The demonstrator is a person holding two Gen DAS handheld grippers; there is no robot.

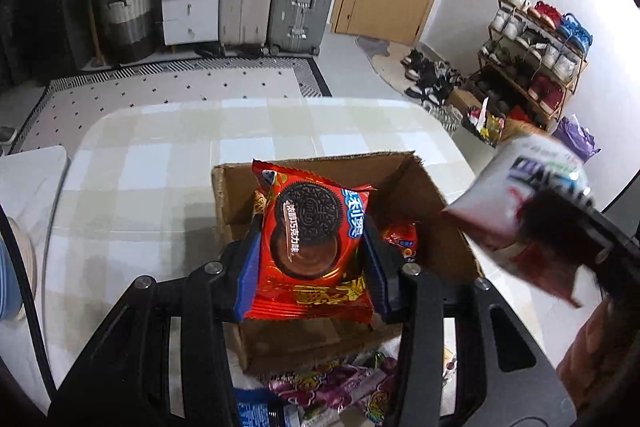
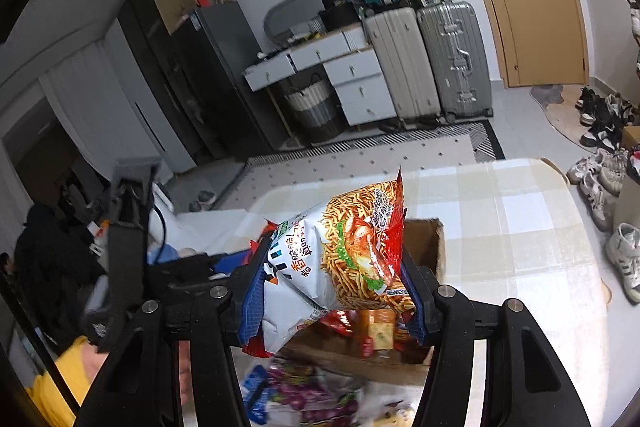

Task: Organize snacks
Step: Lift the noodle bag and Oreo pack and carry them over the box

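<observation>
Checked tablecloth (image 1: 160, 155), cardboard box (image 1: 424, 187), glossy cookie packet (image 1: 312, 247) gripped

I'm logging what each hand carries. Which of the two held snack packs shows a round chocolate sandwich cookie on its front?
The red cookie pack clamped in the left gripper, above the cardboard box. The right gripper holds a white noodle-snack bag instead.
</observation>
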